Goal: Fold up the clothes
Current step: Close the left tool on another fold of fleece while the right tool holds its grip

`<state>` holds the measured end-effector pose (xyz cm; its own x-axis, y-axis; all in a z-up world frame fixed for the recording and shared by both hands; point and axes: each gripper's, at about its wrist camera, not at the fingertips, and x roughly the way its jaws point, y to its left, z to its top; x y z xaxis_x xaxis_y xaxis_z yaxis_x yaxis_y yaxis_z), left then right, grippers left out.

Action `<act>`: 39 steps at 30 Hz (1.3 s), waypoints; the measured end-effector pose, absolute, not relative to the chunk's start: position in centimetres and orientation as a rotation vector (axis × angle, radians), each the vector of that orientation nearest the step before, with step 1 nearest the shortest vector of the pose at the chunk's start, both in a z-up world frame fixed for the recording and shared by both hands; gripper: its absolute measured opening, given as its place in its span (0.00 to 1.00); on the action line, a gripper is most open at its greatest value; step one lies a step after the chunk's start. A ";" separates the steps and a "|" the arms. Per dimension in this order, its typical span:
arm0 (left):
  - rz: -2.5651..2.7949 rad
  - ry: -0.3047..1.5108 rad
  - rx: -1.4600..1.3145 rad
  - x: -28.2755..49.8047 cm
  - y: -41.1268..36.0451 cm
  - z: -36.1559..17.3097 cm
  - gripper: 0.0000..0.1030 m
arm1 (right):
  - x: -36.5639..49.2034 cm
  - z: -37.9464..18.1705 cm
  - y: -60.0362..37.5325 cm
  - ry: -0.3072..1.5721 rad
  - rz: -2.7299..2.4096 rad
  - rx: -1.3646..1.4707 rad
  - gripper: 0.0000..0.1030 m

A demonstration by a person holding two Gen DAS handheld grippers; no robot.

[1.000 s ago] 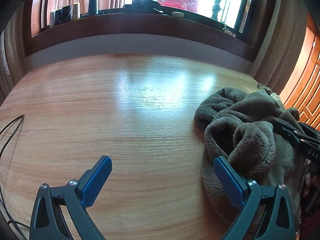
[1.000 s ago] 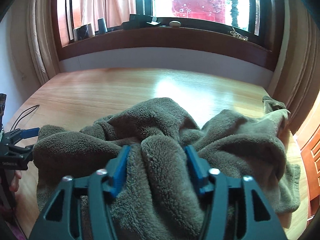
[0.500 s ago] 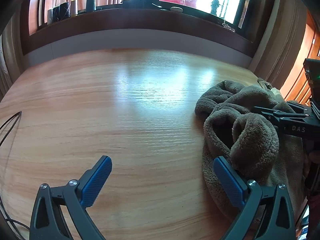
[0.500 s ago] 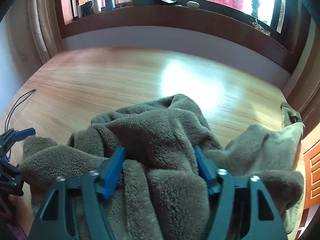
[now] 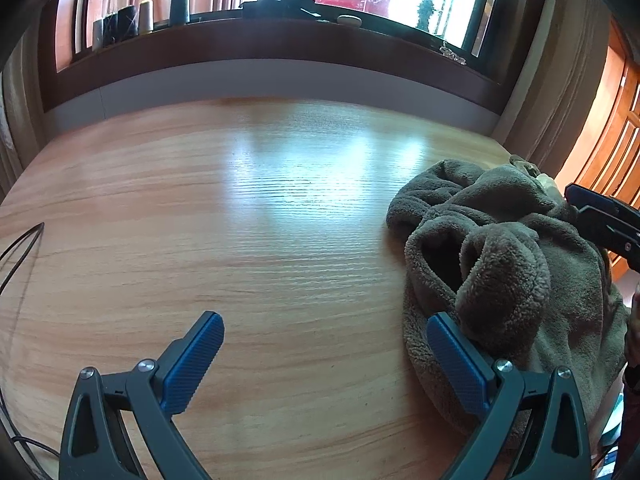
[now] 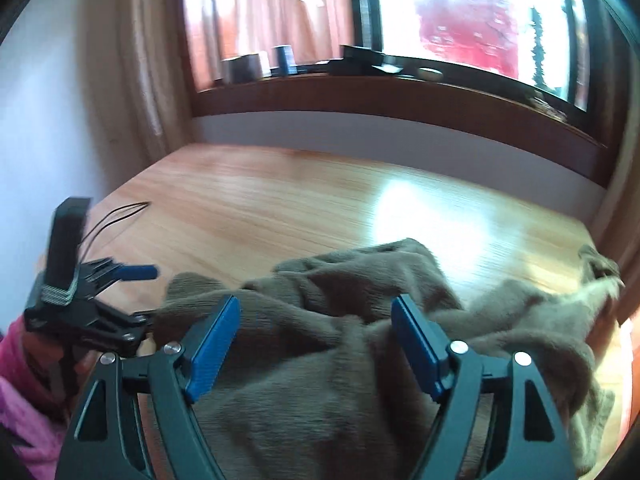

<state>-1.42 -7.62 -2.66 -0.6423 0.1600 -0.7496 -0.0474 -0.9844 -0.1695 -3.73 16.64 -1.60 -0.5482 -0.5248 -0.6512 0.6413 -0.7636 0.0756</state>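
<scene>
Fleece (image 5: pixel 516 264): brown, crumpled in a heap at the right end of the table (image 5: pixel 248 240).
Left gripper (image 5: pixel 324 354): jaws wide, empty; right pad beside the heap's edge.
Right gripper (image 6: pixel 316 344): jaws wide, above the heap, clamping nothing.
Cable (image 5: pixel 20 248): on the table's left edge.
Sill (image 5: pixel 240 40): spools, small objects.
Sleeve (image 6: pixel 20 396): pink, behind the left gripper.

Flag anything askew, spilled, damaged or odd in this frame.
Nothing is spilled or damaged. The brown fleece garment lies in a crumpled heap at the table's right edge, not spread for folding. Both the left gripper and right gripper are open. The right wrist view is motion-blurred.
</scene>
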 end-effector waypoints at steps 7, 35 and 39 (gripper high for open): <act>2.778 -0.211 -1.280 -0.5 -9.0 -2.5 1.00 | -6.7 -5.7 13.3 0.360 -2.070 1.054 0.79; 2.618 -0.246 -1.311 -5.7 -6.0 -0.5 1.00 | 7.5 1.2 24.0 0.168 -2.489 0.656 0.08; 2.552 -0.264 -1.324 -7.2 -4.9 -0.1 1.00 | 9.5 -0.8 25.3 0.136 -2.480 0.711 0.09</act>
